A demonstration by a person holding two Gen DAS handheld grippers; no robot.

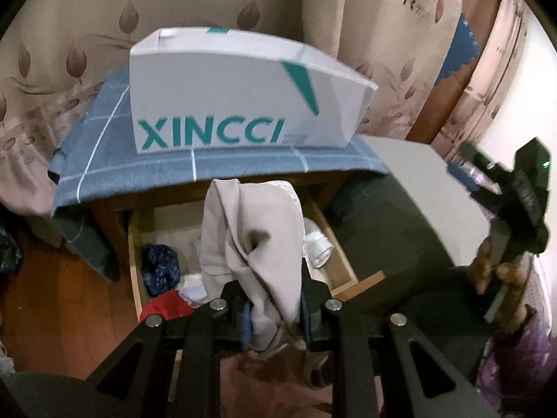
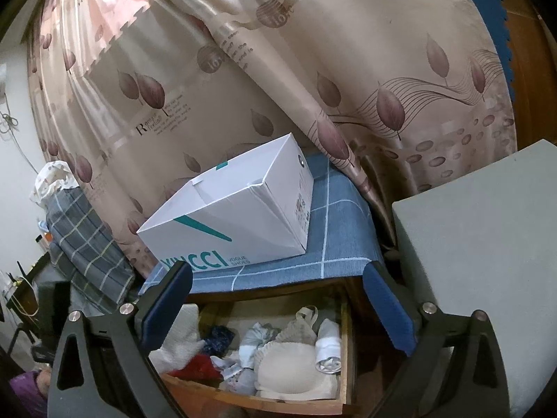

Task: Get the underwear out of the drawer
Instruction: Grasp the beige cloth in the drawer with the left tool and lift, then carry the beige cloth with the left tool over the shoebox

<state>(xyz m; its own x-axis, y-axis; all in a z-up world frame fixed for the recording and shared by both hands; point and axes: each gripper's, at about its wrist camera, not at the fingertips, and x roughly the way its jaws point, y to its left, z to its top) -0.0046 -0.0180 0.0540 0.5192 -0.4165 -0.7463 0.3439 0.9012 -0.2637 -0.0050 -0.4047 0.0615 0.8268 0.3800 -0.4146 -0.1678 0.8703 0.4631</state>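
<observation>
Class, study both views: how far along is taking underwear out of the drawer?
Done: the wooden drawer stands open. In hand: the left gripper is clamped on a beige underwear garment, held above the drawer. Left: setting it down somewhere; the right gripper is open and empty, and other clothes remain inside.

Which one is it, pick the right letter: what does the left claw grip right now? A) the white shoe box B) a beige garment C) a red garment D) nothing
B: in the left wrist view the left claw is shut on a beige garment that hangs above the open drawer, while the red garment lies in the drawer.
</observation>
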